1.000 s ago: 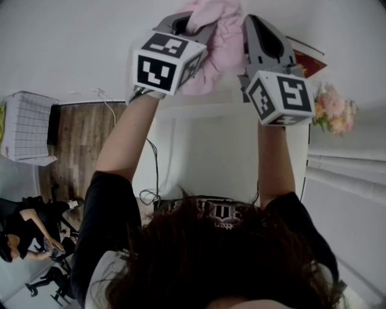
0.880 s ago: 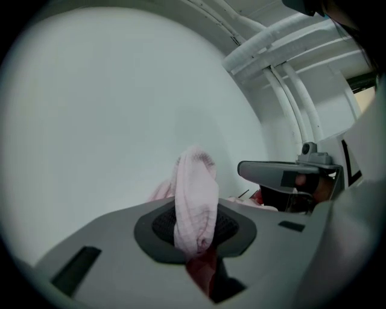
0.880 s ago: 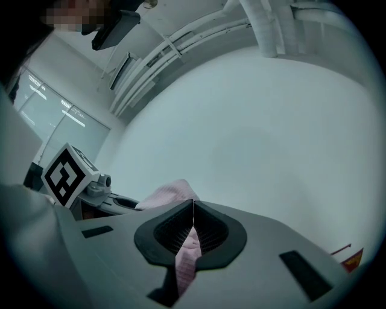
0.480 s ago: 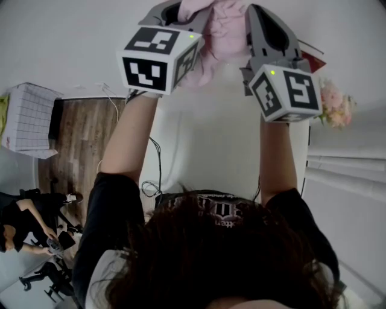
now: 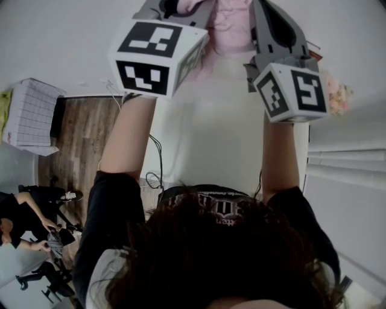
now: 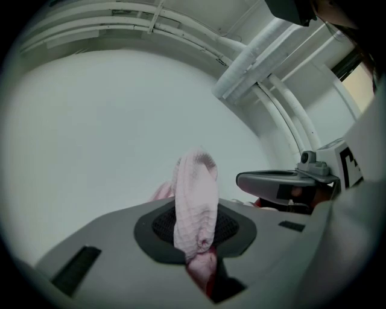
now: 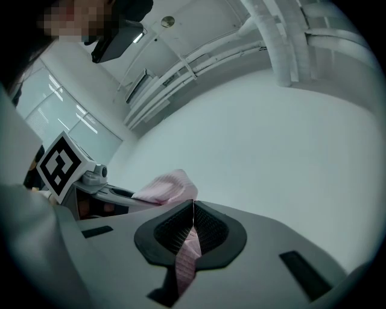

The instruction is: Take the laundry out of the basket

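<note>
Higher rose the left gripper (image 6: 199, 265) and right gripper (image 7: 190, 241), each clamped on the cloth (image 6: 196, 199), seemingly to spread it.

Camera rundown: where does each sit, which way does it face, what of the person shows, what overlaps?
Head view: on the head, facing down; shows hair, arms, left gripper, right gripper, cloth between them.
Left gripper view: on left gripper, facing up at pipes; fingers shut on cloth; right gripper at right.
Right gripper view: on right gripper, facing up at pipes; fingers shut on cloth; left gripper at left.
Shared: all show the cloth.
</note>
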The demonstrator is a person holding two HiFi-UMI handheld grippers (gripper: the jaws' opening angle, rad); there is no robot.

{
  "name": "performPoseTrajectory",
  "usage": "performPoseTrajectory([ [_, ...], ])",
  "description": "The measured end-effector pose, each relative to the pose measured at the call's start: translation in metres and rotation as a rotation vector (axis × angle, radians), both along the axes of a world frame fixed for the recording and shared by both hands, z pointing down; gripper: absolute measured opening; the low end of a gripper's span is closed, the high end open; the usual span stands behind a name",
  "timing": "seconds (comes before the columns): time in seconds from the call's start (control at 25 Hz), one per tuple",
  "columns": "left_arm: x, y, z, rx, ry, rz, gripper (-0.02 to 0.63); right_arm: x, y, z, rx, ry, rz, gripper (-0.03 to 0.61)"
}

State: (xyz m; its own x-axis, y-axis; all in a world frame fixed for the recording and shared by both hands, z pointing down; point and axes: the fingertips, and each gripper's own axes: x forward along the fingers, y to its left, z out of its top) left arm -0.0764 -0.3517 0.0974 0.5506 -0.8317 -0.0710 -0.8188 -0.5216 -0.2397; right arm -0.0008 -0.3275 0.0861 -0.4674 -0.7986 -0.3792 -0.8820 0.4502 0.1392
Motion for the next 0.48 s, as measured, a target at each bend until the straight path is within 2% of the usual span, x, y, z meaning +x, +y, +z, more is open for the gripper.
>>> performPoseTrajectory([
  [0.48,-0.004,0.073,-0.002,0.023,0.003,0.026,0.069,-0.005,0.069,0.002,-0.002,0.005,0.034,0.028],
])
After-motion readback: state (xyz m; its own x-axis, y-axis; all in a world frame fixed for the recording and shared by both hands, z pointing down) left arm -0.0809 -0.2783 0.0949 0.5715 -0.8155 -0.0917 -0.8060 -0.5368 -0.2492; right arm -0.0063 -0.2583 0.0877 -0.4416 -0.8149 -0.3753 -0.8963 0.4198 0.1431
